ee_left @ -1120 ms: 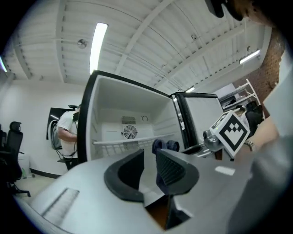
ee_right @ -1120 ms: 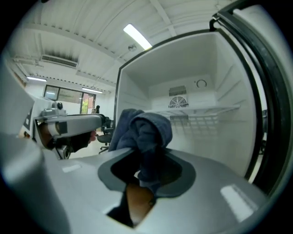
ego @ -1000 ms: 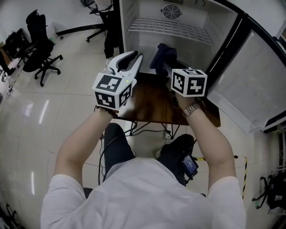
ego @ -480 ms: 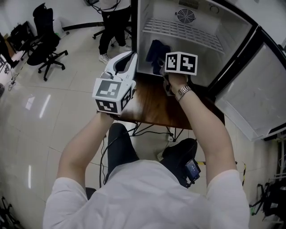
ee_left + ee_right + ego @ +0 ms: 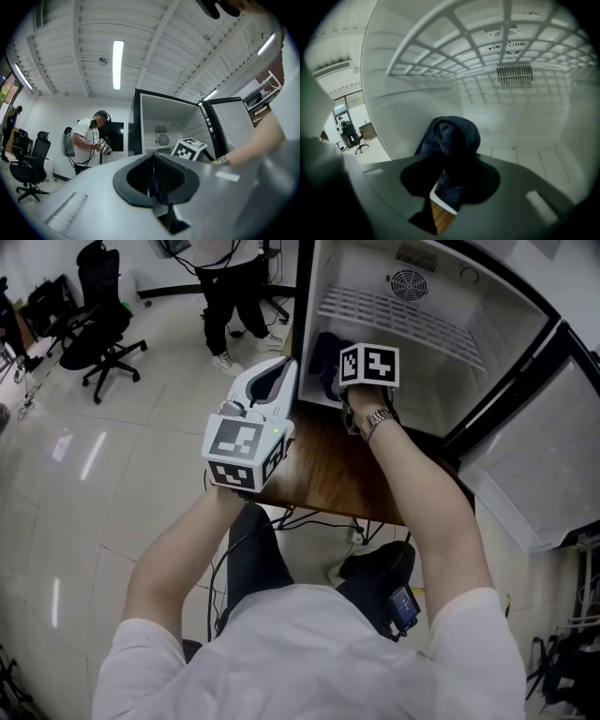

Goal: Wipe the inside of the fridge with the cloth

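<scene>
The right gripper (image 5: pixel 449 183) grasps the dark blue cloth (image 5: pixel 452 138), bunched at its 12 o'clock low inside the fridge (image 5: pixel 427 395), while the left gripper (image 5: pixel 279 371), clenched empty, hangs outside at the cloth's 8 o'clock.

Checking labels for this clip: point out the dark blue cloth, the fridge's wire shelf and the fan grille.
dark blue cloth (image 5: pixel 452 136), right gripper view, on its bunched top fold.
wire shelf (image 5: pixel 403 315), head view, middle of the grid.
fan grille (image 5: pixel 411 282), head view, its centre.
</scene>
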`<state>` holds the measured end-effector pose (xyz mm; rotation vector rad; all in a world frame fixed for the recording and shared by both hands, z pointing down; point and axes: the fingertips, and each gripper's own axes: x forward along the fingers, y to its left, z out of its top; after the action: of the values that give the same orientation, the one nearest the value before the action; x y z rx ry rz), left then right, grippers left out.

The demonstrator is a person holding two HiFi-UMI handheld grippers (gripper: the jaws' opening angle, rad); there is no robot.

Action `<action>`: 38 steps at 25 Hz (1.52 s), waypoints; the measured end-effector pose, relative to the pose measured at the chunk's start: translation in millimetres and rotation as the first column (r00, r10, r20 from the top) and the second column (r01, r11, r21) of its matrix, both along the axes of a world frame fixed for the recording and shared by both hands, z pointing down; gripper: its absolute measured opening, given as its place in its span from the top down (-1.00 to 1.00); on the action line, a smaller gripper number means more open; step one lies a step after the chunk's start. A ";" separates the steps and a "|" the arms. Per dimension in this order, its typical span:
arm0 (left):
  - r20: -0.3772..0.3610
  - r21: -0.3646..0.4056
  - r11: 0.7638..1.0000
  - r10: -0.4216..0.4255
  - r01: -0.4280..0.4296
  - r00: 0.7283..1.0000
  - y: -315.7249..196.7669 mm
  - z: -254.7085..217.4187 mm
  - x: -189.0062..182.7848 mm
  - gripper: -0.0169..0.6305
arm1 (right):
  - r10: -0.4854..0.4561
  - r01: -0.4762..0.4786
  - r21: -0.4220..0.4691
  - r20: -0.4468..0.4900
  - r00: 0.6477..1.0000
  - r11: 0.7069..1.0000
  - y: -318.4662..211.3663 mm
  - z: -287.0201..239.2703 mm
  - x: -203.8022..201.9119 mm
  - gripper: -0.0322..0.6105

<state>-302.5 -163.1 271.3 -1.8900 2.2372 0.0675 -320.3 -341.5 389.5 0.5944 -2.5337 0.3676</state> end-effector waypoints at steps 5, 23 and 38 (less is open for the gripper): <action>-0.008 -0.012 1.000 -0.005 0.005 1.000 -1.1 5.8 -5.4 0.94 | 0.026 -0.028 -0.016 -0.071 0.997 0.999 -11.3 15.5 -13.3 0.58; -0.024 -0.040 0.999 0.005 -0.006 1.000 -9.6 19.5 -7.2 0.95 | 0.100 -0.093 0.044 -0.184 0.978 0.995 -38.2 37.6 -12.8 0.58; -0.006 -0.060 0.997 0.054 -0.054 0.999 -22.7 21.0 17.4 0.95 | 0.215 -0.195 0.122 -0.192 0.957 0.973 -84.6 34.0 57.9 0.58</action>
<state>-285.1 -185.8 292.3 -1.9834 2.2146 0.0130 -262.4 -426.1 423.5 0.8922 -2.3097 0.2368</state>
